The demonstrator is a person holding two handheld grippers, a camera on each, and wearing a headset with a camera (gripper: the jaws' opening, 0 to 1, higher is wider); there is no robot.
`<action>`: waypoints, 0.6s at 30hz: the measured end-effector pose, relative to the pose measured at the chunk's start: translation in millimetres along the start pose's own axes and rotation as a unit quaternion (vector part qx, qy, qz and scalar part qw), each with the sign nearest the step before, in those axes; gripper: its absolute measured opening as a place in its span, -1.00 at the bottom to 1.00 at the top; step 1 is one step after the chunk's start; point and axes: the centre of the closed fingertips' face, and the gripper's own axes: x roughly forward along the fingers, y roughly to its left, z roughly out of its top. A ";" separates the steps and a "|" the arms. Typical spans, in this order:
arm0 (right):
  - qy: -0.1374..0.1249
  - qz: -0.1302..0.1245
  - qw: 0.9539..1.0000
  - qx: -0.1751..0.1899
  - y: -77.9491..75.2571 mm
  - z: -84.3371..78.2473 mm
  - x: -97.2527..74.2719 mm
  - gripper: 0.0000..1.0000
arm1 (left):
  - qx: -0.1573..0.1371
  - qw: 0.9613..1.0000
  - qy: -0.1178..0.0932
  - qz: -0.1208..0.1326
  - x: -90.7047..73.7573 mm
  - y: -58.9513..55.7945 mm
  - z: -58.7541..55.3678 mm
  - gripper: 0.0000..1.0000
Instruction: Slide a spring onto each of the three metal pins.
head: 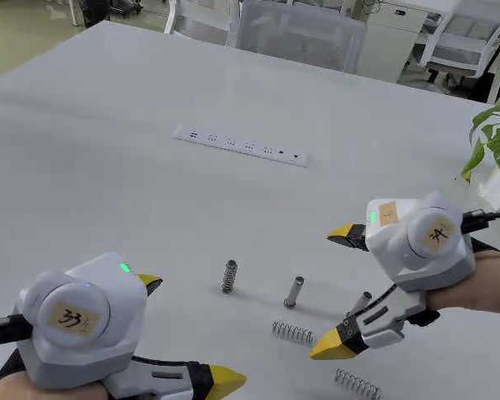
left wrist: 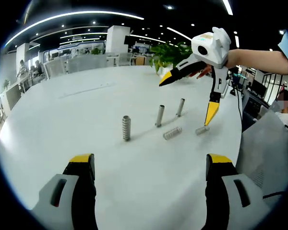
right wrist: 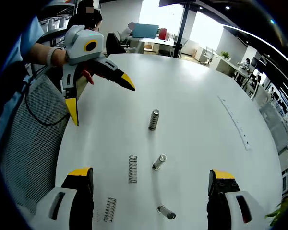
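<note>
**Jaws.** The right gripper [head: 337, 289] has its jaws spread wide and holds nothing. Its lower tip hangs low over the desk [head: 108, 167], close to two loose springs, but contact with the desk cannot be judged. The left gripper [head: 187, 331] also has its jaws spread and empty, and it is held back near the person, well apart from the work. The tip-down pose of the right jaws suggests that a pick-up is being prepared. The left gripper is probably kept free to steady a pin.

**Work.** Three pins stand apart in a row.
- The first pin [head: 229, 276] already carries a spring.
- The second pin [head: 293, 292] and the third pin [head: 361, 302] are bare.

The pins stand upright, so their tops are open for a spring to drop over them. Spring A [head: 292, 332] lies on its side just in front of the second pin, and spring B [head: 357, 384] lies nearer the person. Both are within easy reach of the bare pins. By this count, one of the three pins is done.

**Obscured.**
- In the head view, the right gripper's lower jaw covers the foot of the third pin.
- In the right gripper view, the third pin is foreshortened, so its stance is hard to read.
- The frame edge cuts off the left gripper's underside.
- Which spring the right tip is aimed at is undecided. The head view places it between A and B, while the left gripper view places it above B.
- A power strip [head: 240, 146] lies far beyond the work.
</note>
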 end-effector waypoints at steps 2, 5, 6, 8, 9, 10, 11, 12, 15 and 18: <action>0.000 -0.008 1.000 0.010 1.9 -7.0 -3.6 0.99 | 0.001 1.000 0.001 -0.002 0.1 -0.7 -0.6 0.90; -0.012 -0.019 0.999 0.034 7.4 -14.9 -9.3 0.99 | 0.002 1.000 0.000 -0.003 -0.5 -0.4 -0.5 0.90; -0.010 -0.021 0.999 0.037 9.5 -19.1 -11.1 0.99 | 0.001 1.000 0.000 -0.004 -0.6 -0.8 -0.6 0.89; -0.012 -0.025 0.999 0.043 11.7 -23.1 -12.7 0.99 | 0.002 1.000 0.000 -0.005 -0.6 -1.4 -0.5 0.90; -0.013 -0.027 0.998 0.049 13.7 -25.7 -14.1 0.99 | 0.004 1.000 0.001 -0.007 -0.5 -1.5 -0.6 0.89; -0.014 -0.030 0.998 0.052 14.7 -26.9 -15.3 0.99 | 0.004 1.000 0.002 -0.008 -0.4 -1.6 -0.8 0.89; -0.017 -0.033 0.998 0.055 15.4 -27.8 -16.4 0.99 | 0.005 1.000 0.002 -0.008 -0.3 -1.5 -0.6 0.89; -0.019 -0.036 0.997 0.060 15.7 -29.9 -18.3 0.99 | 0.006 1.000 0.002 -0.008 -0.5 -1.4 -0.3 0.89; -0.023 -0.045 0.996 0.072 17.6 -33.6 -23.3 0.99 | 0.007 1.000 0.001 -0.010 -0.8 -2.1 1.0 0.89; -0.025 -0.053 0.995 0.080 18.8 -38.6 -29.2 0.99 | 0.012 1.000 0.005 -0.014 -0.5 -1.6 -0.4 0.89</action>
